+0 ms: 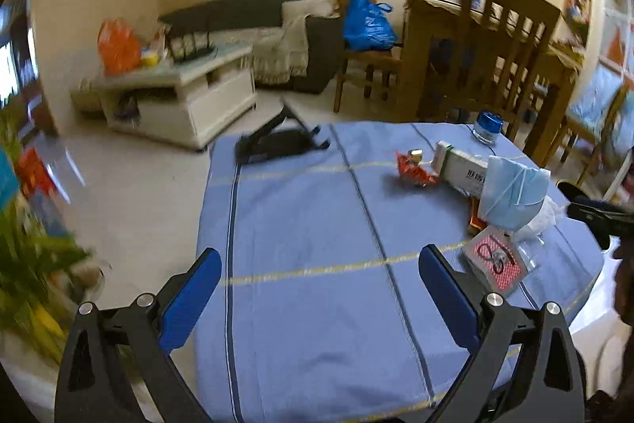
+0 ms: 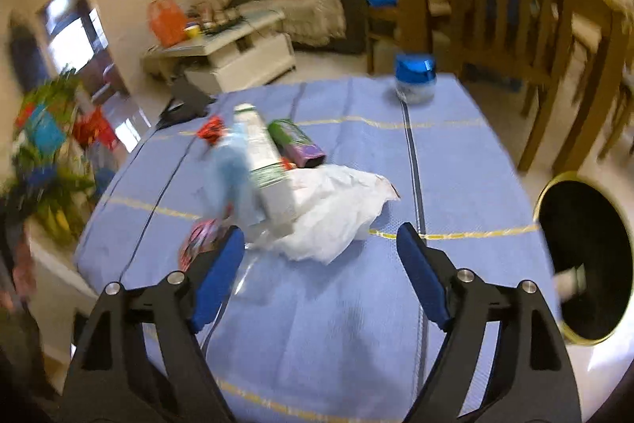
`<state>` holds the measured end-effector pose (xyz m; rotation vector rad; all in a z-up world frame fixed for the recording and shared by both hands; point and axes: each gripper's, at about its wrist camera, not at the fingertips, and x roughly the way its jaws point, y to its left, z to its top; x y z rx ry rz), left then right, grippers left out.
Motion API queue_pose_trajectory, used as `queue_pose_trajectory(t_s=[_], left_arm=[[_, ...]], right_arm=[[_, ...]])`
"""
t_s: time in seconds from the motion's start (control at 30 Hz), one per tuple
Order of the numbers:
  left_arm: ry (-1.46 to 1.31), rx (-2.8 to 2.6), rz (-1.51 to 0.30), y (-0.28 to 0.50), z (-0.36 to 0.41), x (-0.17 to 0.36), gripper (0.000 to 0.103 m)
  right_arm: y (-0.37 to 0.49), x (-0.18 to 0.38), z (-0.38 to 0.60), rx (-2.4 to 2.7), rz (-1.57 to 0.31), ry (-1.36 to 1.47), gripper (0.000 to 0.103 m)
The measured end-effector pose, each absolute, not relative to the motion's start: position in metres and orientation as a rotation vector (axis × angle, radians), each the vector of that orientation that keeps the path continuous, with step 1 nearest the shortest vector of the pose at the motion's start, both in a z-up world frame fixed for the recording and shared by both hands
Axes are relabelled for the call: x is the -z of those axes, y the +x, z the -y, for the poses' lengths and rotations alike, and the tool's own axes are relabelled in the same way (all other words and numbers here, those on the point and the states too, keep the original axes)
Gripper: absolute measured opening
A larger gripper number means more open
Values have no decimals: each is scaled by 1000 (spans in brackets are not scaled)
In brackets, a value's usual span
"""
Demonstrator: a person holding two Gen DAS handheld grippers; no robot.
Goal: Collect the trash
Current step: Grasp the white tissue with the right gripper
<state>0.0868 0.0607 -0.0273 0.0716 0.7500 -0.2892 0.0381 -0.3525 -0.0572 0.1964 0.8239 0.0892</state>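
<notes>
Trash lies on a blue tablecloth (image 1: 309,224): a red wrapper (image 1: 414,171), a white box (image 1: 459,165), a blue face mask (image 1: 511,193), a red patterned packet (image 1: 497,264). In the right wrist view I see crumpled white tissue (image 2: 333,217), the white box (image 2: 267,161), the mask (image 2: 230,177), a green-purple packet (image 2: 297,143) and a black bin (image 2: 586,256) on the floor at right. My left gripper (image 1: 319,270) is open and empty over bare cloth. My right gripper (image 2: 319,248) is open, just before the tissue.
A blue-lidded jar (image 2: 414,80) stands at the table's far edge. A black folding stand (image 1: 277,141) sits at the far left corner. Wooden chairs (image 1: 511,46) stand behind the table. A plant (image 1: 31,256) is at the left.
</notes>
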Motion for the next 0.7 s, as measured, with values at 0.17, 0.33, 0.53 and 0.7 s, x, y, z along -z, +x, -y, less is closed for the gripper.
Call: queue_pose_trajectory(t_s=[0.17, 0.33, 0.53, 0.7], left_arm=[[50, 291, -762, 83, -74, 37, 96], [63, 347, -745, 81, -55, 32, 96], [131, 474, -731, 82, 1, 19, 96], [177, 614, -782, 92, 75, 14, 96]], right_arm=[[70, 89, 383, -46, -921, 374, 31], [81, 118, 387, -112, -980, 480, 1], [39, 110, 405, -187, -873, 555, 1], [-13, 104, 437, -126, -804, 570, 1]])
